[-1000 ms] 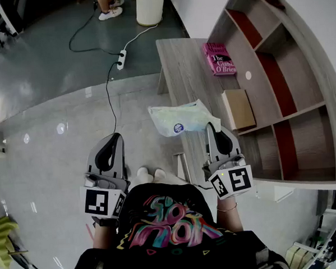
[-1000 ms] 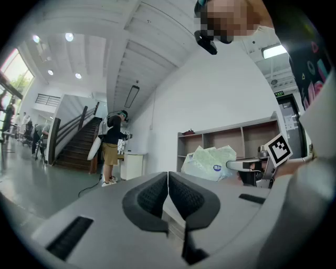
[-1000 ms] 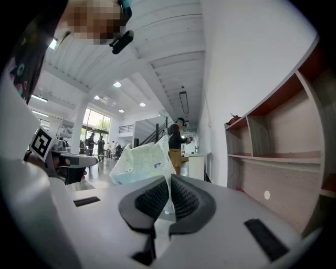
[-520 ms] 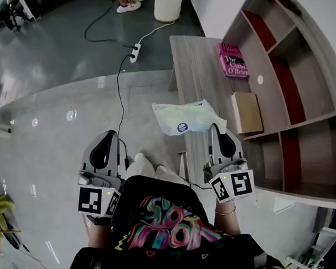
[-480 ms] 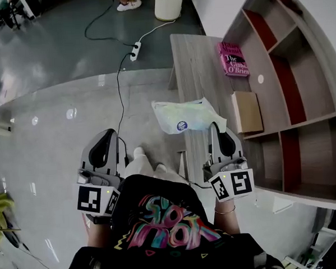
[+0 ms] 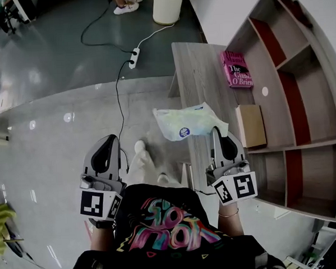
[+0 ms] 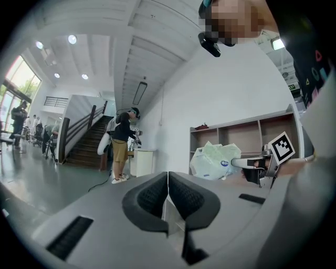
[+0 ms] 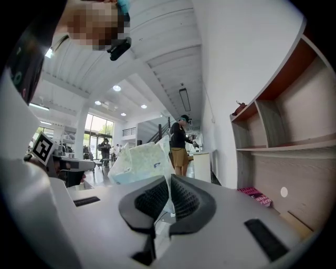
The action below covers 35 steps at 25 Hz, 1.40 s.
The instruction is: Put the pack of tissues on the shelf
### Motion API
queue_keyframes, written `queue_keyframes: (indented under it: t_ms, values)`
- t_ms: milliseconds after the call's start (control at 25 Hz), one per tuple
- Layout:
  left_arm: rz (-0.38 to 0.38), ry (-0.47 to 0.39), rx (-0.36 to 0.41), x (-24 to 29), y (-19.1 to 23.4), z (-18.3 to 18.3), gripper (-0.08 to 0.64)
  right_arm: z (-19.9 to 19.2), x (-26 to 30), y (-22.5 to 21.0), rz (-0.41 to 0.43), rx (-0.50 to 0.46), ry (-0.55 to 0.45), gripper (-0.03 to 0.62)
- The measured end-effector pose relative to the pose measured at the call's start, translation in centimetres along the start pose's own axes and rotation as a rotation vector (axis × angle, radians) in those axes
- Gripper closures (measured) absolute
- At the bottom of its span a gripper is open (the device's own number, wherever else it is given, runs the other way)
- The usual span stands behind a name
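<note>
The pack of tissues (image 6: 184, 122), a pale green soft plastic pack with a blue round label, hangs over the floor just left of the wooden table (image 6: 198, 73). My right gripper (image 6: 215, 130) is shut on its near right corner. In the right gripper view the pack (image 8: 139, 163) rises from the closed jaws (image 8: 169, 186), its edge pinched between them. My left gripper (image 6: 112, 141) is held level at the left, shut and empty (image 7: 168, 181); from it the pack (image 7: 215, 160) shows off to the right. The shelf (image 6: 289, 80), wood with red dividers, stands at the right.
A pink book (image 6: 237, 68) and a brown box (image 6: 250, 125) lie on the shelf's lower board. A power strip (image 6: 133, 57) with cables lies on the grey floor, near a white cylinder (image 6: 167, 4). A person (image 7: 123, 144) stands farther off.
The pack stays pinched in the right gripper. The feet below have shifted in a step, and the table and shelf have slid slightly in the head view.
</note>
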<state>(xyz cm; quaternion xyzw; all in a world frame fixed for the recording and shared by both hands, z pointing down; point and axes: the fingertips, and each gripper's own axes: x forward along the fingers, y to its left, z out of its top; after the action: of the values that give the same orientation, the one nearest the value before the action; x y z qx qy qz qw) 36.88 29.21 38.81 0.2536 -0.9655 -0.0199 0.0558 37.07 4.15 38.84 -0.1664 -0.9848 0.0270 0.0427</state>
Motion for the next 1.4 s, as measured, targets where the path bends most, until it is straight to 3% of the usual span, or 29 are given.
queue_keyframes:
  t_ms: [400, 680, 1120, 1400]
  values:
    - [-0.036, -0.039, -0.005, 11.3, 11.9, 3.3, 0.535, 1.8, 15.4, -0.5, -0.046, -0.01, 0.016, 0.575]
    - [-0.052, -0.047, -0.023, 15.2, 18.0, 3.8, 0.535, 2.5, 22.3, 0.0, -0.081, 0.024, 0.014, 0.575]
    - [-0.092, 0.01, -0.068, 18.1, 21.3, 1.6, 0.535, 2.3, 25.8, -0.8, -0.167, 0.037, 0.037, 0.575]
    - [-0.099, 0.011, -0.052, 22.3, 21.7, 1.6, 0.535, 1.6, 28.4, -4.2, -0.185, 0.059, 0.029, 0.575]
